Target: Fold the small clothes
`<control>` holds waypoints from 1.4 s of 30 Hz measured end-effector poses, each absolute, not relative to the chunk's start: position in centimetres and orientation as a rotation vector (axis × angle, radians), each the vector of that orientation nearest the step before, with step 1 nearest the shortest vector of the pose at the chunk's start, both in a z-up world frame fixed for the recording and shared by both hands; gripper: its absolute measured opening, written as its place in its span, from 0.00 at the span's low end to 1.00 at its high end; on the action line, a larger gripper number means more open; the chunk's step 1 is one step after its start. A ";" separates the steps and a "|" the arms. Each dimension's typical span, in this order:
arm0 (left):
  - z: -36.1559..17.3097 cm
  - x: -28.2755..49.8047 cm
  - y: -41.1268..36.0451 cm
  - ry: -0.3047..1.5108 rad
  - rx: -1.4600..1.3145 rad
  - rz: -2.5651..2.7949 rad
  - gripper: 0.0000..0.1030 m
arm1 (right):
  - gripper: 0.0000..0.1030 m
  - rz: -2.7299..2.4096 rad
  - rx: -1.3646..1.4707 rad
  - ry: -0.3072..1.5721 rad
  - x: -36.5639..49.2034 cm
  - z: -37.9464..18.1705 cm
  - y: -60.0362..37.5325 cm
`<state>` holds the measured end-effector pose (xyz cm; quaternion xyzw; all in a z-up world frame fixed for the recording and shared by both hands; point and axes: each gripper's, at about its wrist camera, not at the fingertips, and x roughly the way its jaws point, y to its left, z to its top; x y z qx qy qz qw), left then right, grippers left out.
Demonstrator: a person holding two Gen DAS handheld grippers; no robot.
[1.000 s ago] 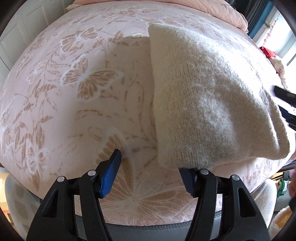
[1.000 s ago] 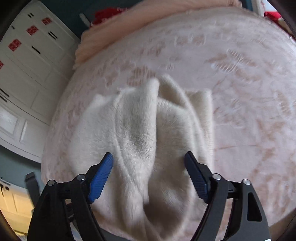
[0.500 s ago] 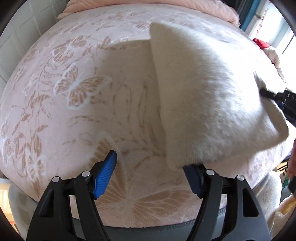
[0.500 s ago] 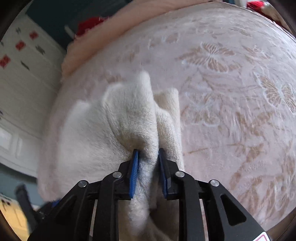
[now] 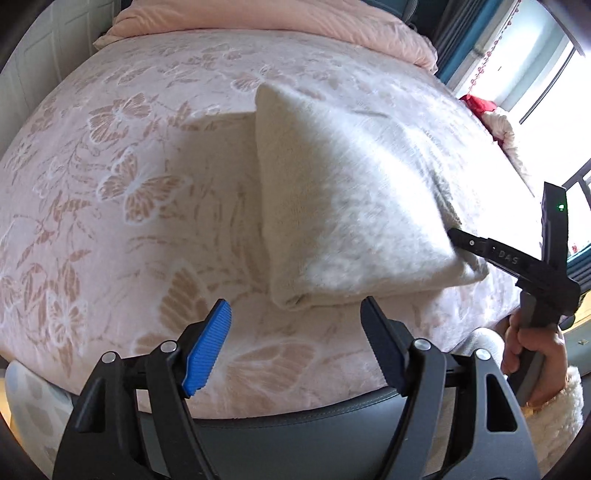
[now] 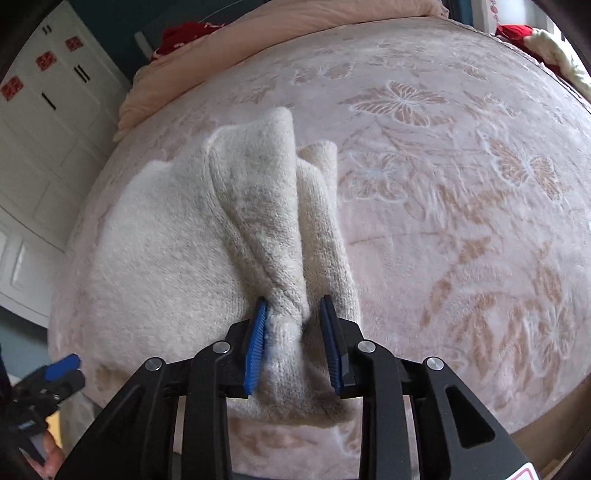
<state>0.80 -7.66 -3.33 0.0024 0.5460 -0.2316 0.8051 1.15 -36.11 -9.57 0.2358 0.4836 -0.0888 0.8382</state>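
Observation:
A cream knitted garment (image 5: 354, 206) lies folded on a pink bedspread with butterfly patterns (image 5: 129, 184). My left gripper (image 5: 295, 343) is open and empty, just short of the garment's near edge. My right gripper (image 6: 295, 343) is shut on a bunched fold of the garment (image 6: 266, 236), with the cloth pinched between its blue pads (image 6: 255, 347). In the left wrist view the right gripper (image 5: 458, 236) bites the garment's right corner.
A pink pillow or duvet (image 5: 277, 26) lies at the bed's far end. A white wardrobe (image 6: 40, 122) stands to the left in the right wrist view. A window (image 5: 535, 74) and red cloth (image 5: 476, 105) are at the right. The bed's grey edge (image 5: 295, 417) is near me.
My right gripper closed on a fold of the garment and then eased slightly wider while still gripping it. My left gripper backed away a little from the garment's edge.

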 end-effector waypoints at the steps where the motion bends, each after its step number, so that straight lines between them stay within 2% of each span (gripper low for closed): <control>1: -2.9 1.1 -7.6 1.162 -0.018 -0.504 0.71 | 0.35 -0.204 0.473 1.009 1.1 -8.7 -36.0; 3: -2.4 2.1 -7.6 1.164 -0.104 -0.530 0.81 | 0.67 -0.229 0.446 0.994 0.9 -7.8 -36.2; 5: -2.4 3.5 -7.7 1.179 -0.205 -0.558 0.87 | 0.76 -0.242 0.478 0.990 0.7 -8.0 -37.0; 6: -2.8 4.5 -7.8 1.195 -0.257 -0.563 0.90 | 0.77 -0.239 0.507 0.997 0.6 -8.4 -37.3; 11: -7.6 8.8 -8.8 1.353 -0.387 -0.485 0.90 | 0.78 -0.143 0.748 1.073 0.8 -13.0 -38.5; 14: -10.5 9.8 -9.2 1.421 -0.446 -0.472 0.93 | 0.86 -0.117 0.851 1.037 0.7 -14.7 -38.9; 16: -11.0 9.8 -9.4 1.409 -0.468 -0.476 0.96 | 0.95 -0.094 0.888 1.022 1.0 -15.0 -39.0; 21: -11.0 10.1 -11.6 1.410 -0.415 -0.492 0.96 | 0.95 -0.088 0.868 1.028 3.1 -15.1 -38.4; 22: -10.9 10.2 -12.0 1.419 -0.415 -0.505 0.96 | 0.95 -0.080 0.872 1.024 3.3 -15.1 -38.2; 23: -10.8 10.3 -12.7 1.428 -0.400 -0.508 0.96 | 0.78 -0.070 0.885 1.017 3.6 -15.0 -38.1; 24: -10.4 10.3 -13.0 1.424 -0.383 -0.501 0.89 | 0.56 -0.066 0.899 1.018 3.7 -15.0 -38.1; 25: -10.1 10.4 -13.1 1.419 -0.377 -0.500 0.76 | 0.47 -0.063 0.927 1.006 3.6 -14.7 -38.2; 26: -9.6 10.3 -13.2 1.417 -0.378 -0.500 0.69 | 0.38 -0.064 0.939 0.987 3.2 -14.1 -38.3; 27: -8.9 10.2 -13.0 1.415 -0.385 -0.511 0.58 | 0.35 -0.064 0.935 0.969 2.8 -13.1 -38.2; 28: -8.1 10.0 -12.9 1.409 -0.390 -0.525 0.51 | 0.34 -0.059 0.932 0.956 2.4 -12.3 -38.3; 30: -6.2 9.3 -12.8 1.387 -0.372 -0.561 0.48 | 0.33 -0.053 0.904 0.933 1.0 -10.0 -37.8; 37: -0.7 3.6 -13.7 1.402 -0.339 -0.741 0.48 | 0.33 -0.127 0.842 0.915 -7.2 -2.6 -37.6; 42: 4.5 0.0 -16.0 1.331 -0.304 -0.896 0.48 | 0.33 -0.163 0.731 0.799 -12.2 5.4 -37.5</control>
